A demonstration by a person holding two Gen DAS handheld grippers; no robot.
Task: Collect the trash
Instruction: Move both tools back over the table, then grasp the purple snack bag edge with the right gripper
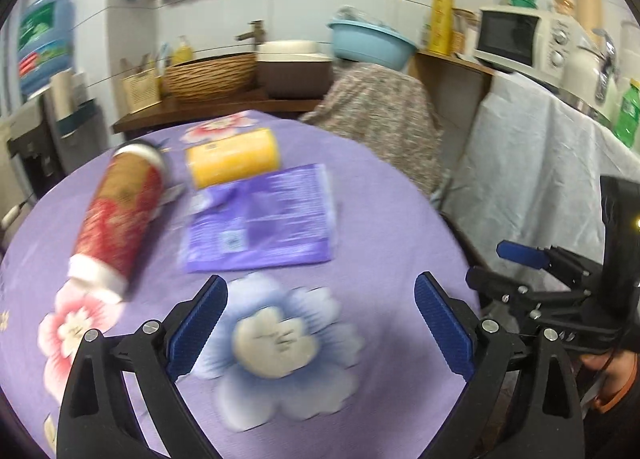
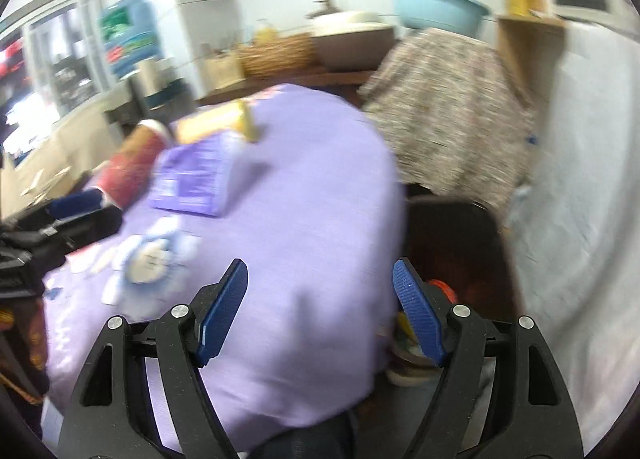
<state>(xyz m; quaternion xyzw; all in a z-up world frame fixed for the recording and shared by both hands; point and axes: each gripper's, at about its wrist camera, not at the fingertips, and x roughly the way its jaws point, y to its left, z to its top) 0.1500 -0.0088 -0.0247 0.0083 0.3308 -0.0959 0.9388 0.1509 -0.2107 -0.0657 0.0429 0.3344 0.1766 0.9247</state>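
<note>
Three pieces lie on the counter (image 1: 380, 219): one red cup (image 1: 120, 215), one yellow pack (image 1: 234, 159), one purple wrapper (image 1: 260, 219). Left tongs (image 1: 320, 323) and right tongs (image 2: 320, 311) both gape wide, empty.

Cup (image 1: 120, 215) lying on table (image 1: 380, 219) — left of flat packet (image 1: 260, 215); wrapped pack (image 1: 234, 159) behind packet.

The desk (image 1: 380, 195) wears a lilac cloth printed with pink, white and blue flowers. Beyond the black, blue-padded left hand-held gripper (image 1: 320, 323) lie a red-and-gold can (image 1: 120, 215), a yellow packet (image 1: 234, 159) and a purple wrapper (image 1: 260, 219).
</note>
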